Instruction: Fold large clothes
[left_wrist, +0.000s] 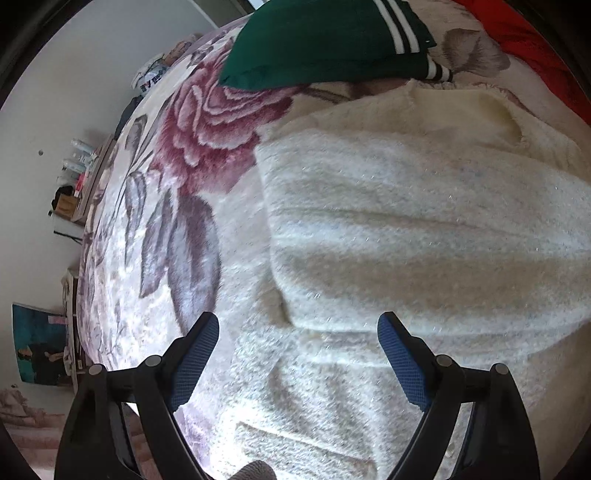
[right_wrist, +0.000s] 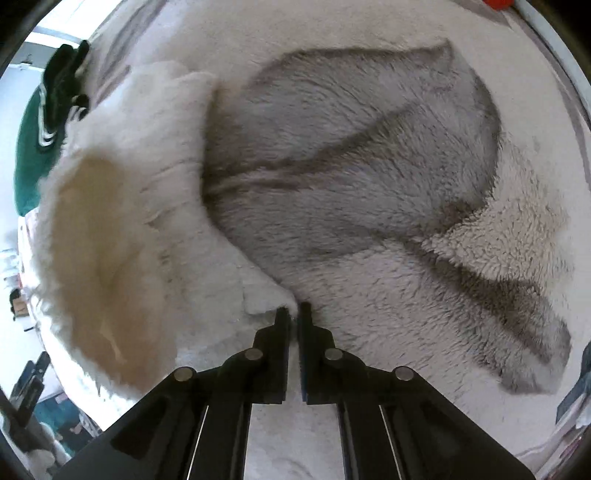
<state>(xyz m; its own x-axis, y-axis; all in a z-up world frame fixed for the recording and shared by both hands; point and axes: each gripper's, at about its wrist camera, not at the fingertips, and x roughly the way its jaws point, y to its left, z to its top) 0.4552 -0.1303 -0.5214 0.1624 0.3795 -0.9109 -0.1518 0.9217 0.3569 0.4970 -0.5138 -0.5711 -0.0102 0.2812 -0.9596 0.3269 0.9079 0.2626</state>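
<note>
A white fluffy garment (left_wrist: 406, 221) lies spread on a floral blanket (left_wrist: 207, 129) covering a bed. Its cream-lined neck opening (left_wrist: 472, 110) is at the far right. My left gripper (left_wrist: 298, 319) hovers open over the garment's near part, blue pads wide apart with nothing between them. In the right wrist view the same garment (right_wrist: 147, 184) lies to the left, and its edge runs down to the fingertips. My right gripper (right_wrist: 294, 310) is shut, pinching that edge where it meets the blanket's grey leaf print (right_wrist: 369, 184).
A folded green garment with white stripes (left_wrist: 325, 44) lies at the far end of the bed, also seen as the green garment (right_wrist: 29, 147). Red fabric (left_wrist: 535, 48) sits at the top right. A shelf with bottles (left_wrist: 77, 162) and a poster (left_wrist: 37, 347) stand by the left wall.
</note>
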